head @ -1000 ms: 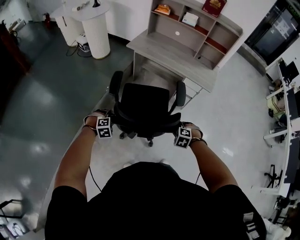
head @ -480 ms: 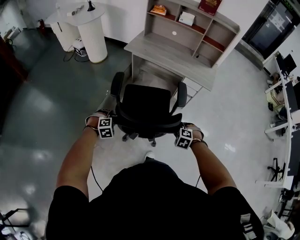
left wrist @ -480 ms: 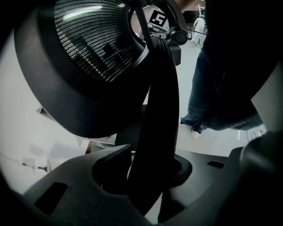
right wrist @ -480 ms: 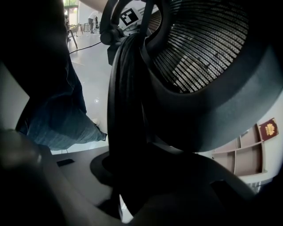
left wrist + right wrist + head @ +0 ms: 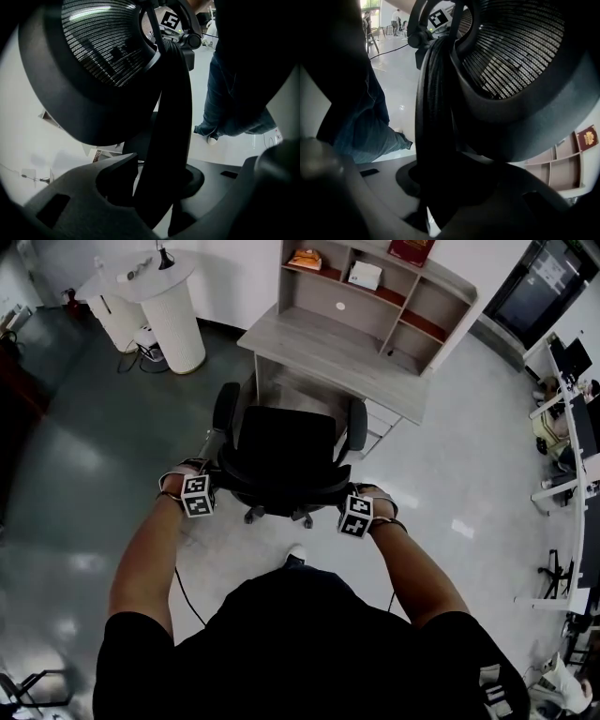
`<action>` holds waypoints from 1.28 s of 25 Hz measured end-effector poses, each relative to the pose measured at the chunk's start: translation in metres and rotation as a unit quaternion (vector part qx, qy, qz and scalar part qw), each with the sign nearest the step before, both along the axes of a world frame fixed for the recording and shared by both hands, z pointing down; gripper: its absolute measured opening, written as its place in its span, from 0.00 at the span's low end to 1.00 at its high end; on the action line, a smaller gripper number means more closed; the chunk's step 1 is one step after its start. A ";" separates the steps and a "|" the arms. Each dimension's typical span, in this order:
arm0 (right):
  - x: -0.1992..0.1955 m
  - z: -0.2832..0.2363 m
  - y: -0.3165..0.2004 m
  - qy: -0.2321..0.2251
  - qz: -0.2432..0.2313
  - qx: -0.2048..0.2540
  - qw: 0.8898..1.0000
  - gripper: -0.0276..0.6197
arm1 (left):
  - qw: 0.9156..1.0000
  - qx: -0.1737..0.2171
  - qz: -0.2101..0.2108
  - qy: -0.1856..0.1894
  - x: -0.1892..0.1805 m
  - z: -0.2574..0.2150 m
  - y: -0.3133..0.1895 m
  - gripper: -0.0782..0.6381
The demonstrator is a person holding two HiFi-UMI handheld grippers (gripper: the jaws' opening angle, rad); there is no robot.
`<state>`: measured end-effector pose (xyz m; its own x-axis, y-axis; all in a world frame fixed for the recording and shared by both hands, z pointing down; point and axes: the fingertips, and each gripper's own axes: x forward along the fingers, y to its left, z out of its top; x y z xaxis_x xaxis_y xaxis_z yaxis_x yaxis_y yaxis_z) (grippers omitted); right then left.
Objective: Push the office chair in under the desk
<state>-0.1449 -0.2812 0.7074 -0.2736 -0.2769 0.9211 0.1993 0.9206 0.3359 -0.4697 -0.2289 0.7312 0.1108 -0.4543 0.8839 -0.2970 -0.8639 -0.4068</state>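
We're gripping the backrest of the office chair (image 5: 286, 451) with both tongs: left gripper (image 5: 216, 482) on its left edge, jaws easing open a touch around the frame, and right gripper (image 5: 345, 495) clenched on its right edge. The backrest is running left-right just beyond us, with the desk (image 5: 328, 348) dead ahead on the far side. The glossy floor (image 5: 450, 474) is looking clear for rolling.

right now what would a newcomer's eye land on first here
The black office chair at the centre, its backrest frame between the jaws of the left tool, which are opening, and of the right tool, clamped on it. Just beyond stands the grey desk, its shelves holding a red book.
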 end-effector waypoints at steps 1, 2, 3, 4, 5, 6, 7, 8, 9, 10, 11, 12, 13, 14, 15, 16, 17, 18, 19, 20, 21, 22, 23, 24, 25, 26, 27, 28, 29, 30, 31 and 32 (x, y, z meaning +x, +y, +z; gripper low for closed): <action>-0.005 0.000 -0.004 0.000 0.001 -0.001 1.000 0.22 | 1.000 0.000 0.002 0.000 -0.005 -0.001 -0.006 0.33; -0.009 -0.001 -0.008 0.001 0.001 -0.002 1.000 0.22 | 1.000 0.000 0.004 -0.001 -0.010 -0.001 -0.013 0.33; -0.013 -0.001 -0.012 0.001 0.003 -0.003 1.000 0.22 | 1.000 -0.001 0.005 -0.001 -0.014 -0.001 -0.019 0.33; -0.016 -0.001 -0.016 0.003 0.004 -0.004 1.000 0.21 | 1.000 -0.001 0.007 -0.002 -0.018 -0.001 -0.024 0.33; -0.018 -0.001 -0.019 0.003 0.005 -0.006 1.000 0.21 | 1.000 0.000 0.008 -0.001 -0.021 -0.001 -0.029 0.33; -0.021 -0.001 -0.022 0.004 0.006 -0.007 1.000 0.21 | 1.000 0.002 0.009 0.000 -0.024 -0.003 -0.035 0.33; -0.023 -0.001 -0.025 0.005 0.006 -0.007 1.000 0.21 | 1.000 0.005 0.009 0.001 -0.025 -0.005 -0.040 0.33; -0.025 -0.002 -0.028 0.007 0.007 -0.008 1.000 0.21 | 1.000 0.008 0.010 0.004 -0.026 -0.009 -0.044 0.33; -0.027 -0.002 -0.030 0.008 0.007 -0.009 1.000 0.21 | 1.000 0.011 0.010 0.007 -0.026 -0.013 -0.048 0.34; -0.029 -0.002 -0.032 0.009 0.006 -0.009 1.000 0.21 | 1.000 0.014 0.011 0.009 -0.027 -0.016 -0.051 0.34; -0.031 -0.002 -0.034 0.009 0.007 -0.010 1.000 0.21 | 1.000 0.017 0.012 0.009 -0.030 -0.016 -0.054 0.34; -0.034 -0.001 -0.035 0.009 0.008 -0.010 1.000 0.20 | 1.000 0.018 0.013 0.010 -0.032 -0.016 -0.057 0.35; -0.036 -0.001 -0.036 0.010 0.010 -0.010 1.000 0.20 | 1.000 0.019 0.013 0.011 -0.035 -0.015 -0.059 0.35; -0.039 -0.001 -0.037 0.010 0.012 -0.009 1.000 0.20 | 1.000 0.019 0.014 0.011 -0.038 -0.014 -0.061 0.35; -0.043 -0.002 -0.038 0.010 0.014 -0.009 1.000 0.20 | 1.000 0.019 0.016 0.013 -0.042 -0.013 -0.063 0.35; -0.046 -0.002 -0.038 0.011 0.017 -0.009 1.000 0.20 | 1.000 0.020 0.020 0.015 -0.045 -0.014 -0.065 0.35; -0.050 -0.002 -0.038 0.011 0.021 -0.010 1.000 0.20 | 0.999 0.021 0.025 0.016 -0.048 -0.016 -0.068 0.35; -0.054 -0.003 -0.038 0.011 0.025 -0.010 1.000 0.20 | 0.999 0.023 0.031 0.017 -0.051 -0.018 -0.071 0.35; -0.058 -0.003 -0.038 0.010 0.029 -0.010 0.999 0.20 | 0.999 0.026 0.036 0.018 -0.055 -0.019 -0.074 0.35; -0.062 -0.003 -0.037 0.010 0.034 -0.010 0.999 0.20 | 0.999 0.028 0.041 0.019 -0.059 -0.019 -0.078 0.35; -0.066 -0.003 -0.036 0.009 0.041 -0.010 0.999 0.20 | 0.998 0.030 0.046 0.020 -0.064 -0.018 -0.081 0.35; -0.071 -0.003 -0.034 0.008 0.047 -0.009 0.999 0.20 | 0.998 0.031 0.052 0.021 -0.069 -0.017 -0.085 0.36; -0.076 -0.002 -0.032 0.008 0.054 -0.009 0.998 0.20 | 0.998 0.032 0.059 0.021 -0.074 -0.015 -0.088 0.36; -0.080 -0.001 -0.030 0.008 0.061 -0.009 0.998 0.20 | 0.997 0.033 0.066 0.021 -0.079 -0.014 -0.090 0.36; -0.085 0.000 -0.028 0.008 0.067 -0.008 0.998 0.20 | 0.997 0.033 0.074 0.020 -0.083 -0.013 -0.092 0.36; -0.089 0.001 -0.026 0.008 0.074 -0.006 0.997 0.20 | 0.996 0.030 0.082 0.018 -0.088 -0.011 -0.093 0.36; -0.092 0.000 -0.024 0.008 0.079 -0.004 0.997 0.20 | 0.995 0.025 0.090 0.016 -0.092 -0.010 -0.094 0.36; -0.096 0.000 -0.023 0.007 0.084 -0.003 0.996 0.20 | 0.995 0.021 0.099 0.013 -0.096 -0.010 -0.096 0.36; -0.100 -0.001 -0.024 0.007 0.088 -0.001 0.996 0.20 | 0.994 0.019 0.107 0.013 -0.099 -0.010 -0.098 0.36; -0.104 -0.002 -0.024 0.006 0.091 0.000 0.996 0.20 | 0.993 0.017 0.113 0.013 -0.103 -0.012 -0.099 0.36; -0.108 -0.002 -0.024 0.004 0.094 0.001 0.996 0.20 | 0.993 0.016 0.118 0.014 -0.105 -0.013 -0.101 0.35; -0.112 -0.001 -0.024 0.002 0.097 0.002 0.995 0.20 | 0.992 0.015 0.122 0.016 -0.108 -0.014 -0.103 0.35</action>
